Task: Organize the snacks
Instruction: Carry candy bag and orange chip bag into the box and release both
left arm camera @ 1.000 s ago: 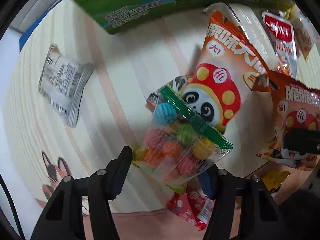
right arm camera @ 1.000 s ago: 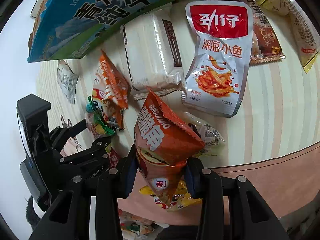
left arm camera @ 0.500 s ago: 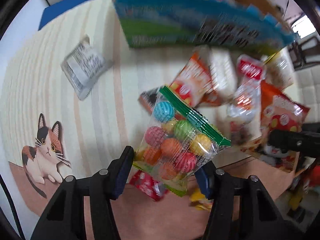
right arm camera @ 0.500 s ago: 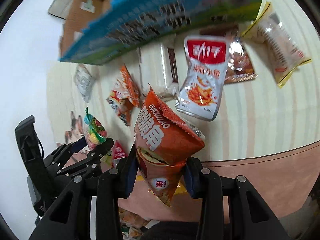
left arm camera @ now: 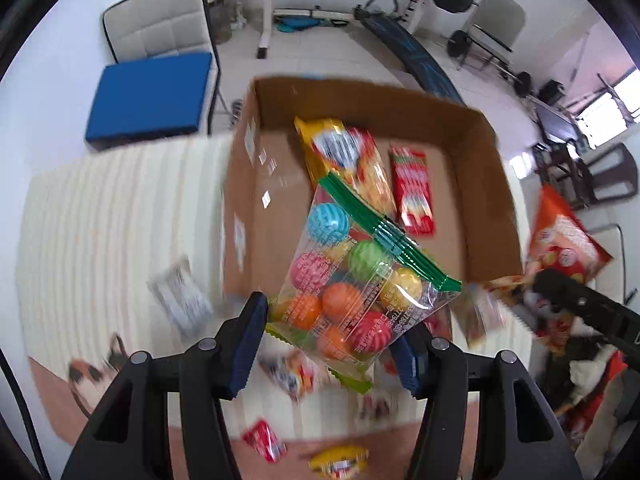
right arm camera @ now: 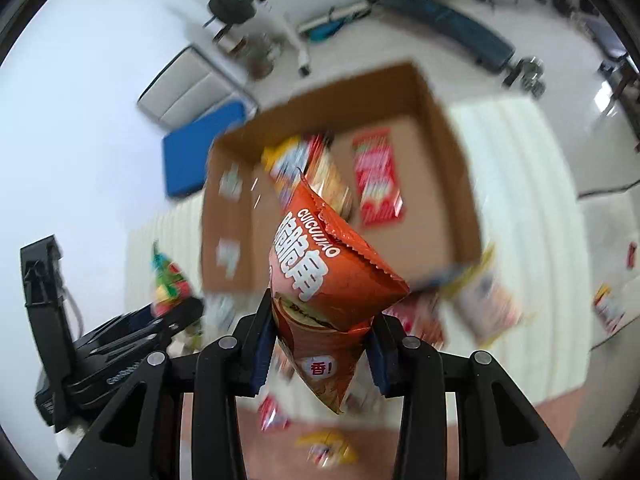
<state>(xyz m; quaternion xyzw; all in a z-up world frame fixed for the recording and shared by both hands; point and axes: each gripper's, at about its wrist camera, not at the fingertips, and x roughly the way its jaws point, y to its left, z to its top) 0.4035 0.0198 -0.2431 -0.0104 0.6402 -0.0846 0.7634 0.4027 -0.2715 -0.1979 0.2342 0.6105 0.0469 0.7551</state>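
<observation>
candy bag (left arm camera: 352, 280) clamped | box rim (left arm camera: 360, 86) beyond | box floor (left arm camera: 448, 200) half bare

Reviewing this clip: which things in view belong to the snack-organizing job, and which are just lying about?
Part of the job:
- clear candy bag in left gripper
- orange chip bag in right gripper
- cardboard box
- yellow packet and red packet inside it

Lying about:
- blue cushion
- weight bench

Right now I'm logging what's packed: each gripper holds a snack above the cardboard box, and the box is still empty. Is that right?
Not quite. The cardboard box isn't empty: the left wrist view shows a yellow packet and a red packet lying inside. The rest holds: the left gripper grips the bag of coloured candy balls, the right gripper the orange snack bag.
</observation>
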